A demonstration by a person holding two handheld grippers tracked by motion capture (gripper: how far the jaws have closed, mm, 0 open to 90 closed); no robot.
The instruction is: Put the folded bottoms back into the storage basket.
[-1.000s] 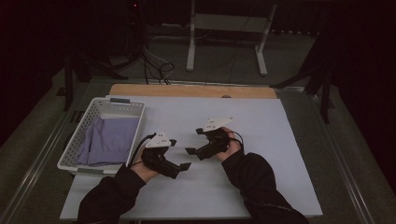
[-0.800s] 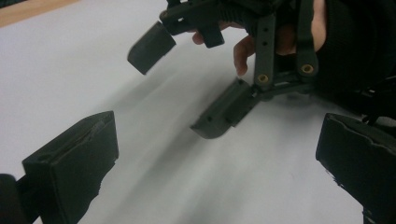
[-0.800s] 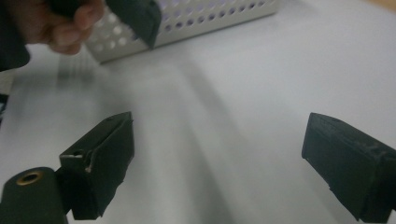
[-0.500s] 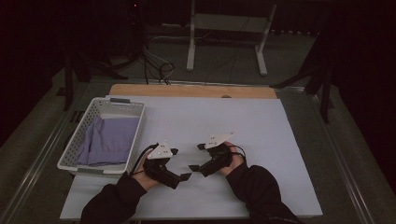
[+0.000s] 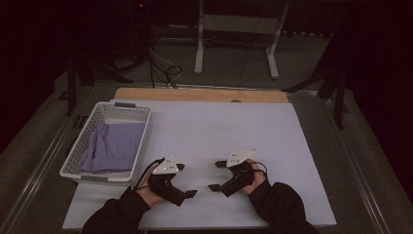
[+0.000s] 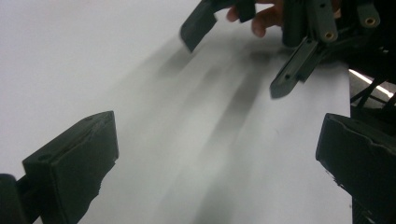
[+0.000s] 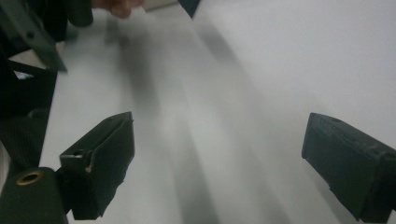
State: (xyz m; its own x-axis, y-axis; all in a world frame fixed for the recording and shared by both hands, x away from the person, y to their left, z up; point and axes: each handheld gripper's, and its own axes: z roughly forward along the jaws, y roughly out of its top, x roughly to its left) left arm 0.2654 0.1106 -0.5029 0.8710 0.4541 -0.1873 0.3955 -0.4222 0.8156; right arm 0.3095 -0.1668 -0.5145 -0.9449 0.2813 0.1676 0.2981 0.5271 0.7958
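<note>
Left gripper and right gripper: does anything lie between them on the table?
Nothing. In the high view, bare white table separates the left gripper and right gripper, both open.

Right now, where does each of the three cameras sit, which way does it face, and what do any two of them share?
High view: above the table's near side, looking forward and down on the white table top, white slatted basket with folded purple cloth, both forearms, left gripper, right gripper.
Left gripper view: rides the left gripper, looking across at the right gripper and fingertips.
Right gripper view: rides the right gripper, facing back across the bare surface.
Shared: the white top; the grippers face each other, both open.
</note>
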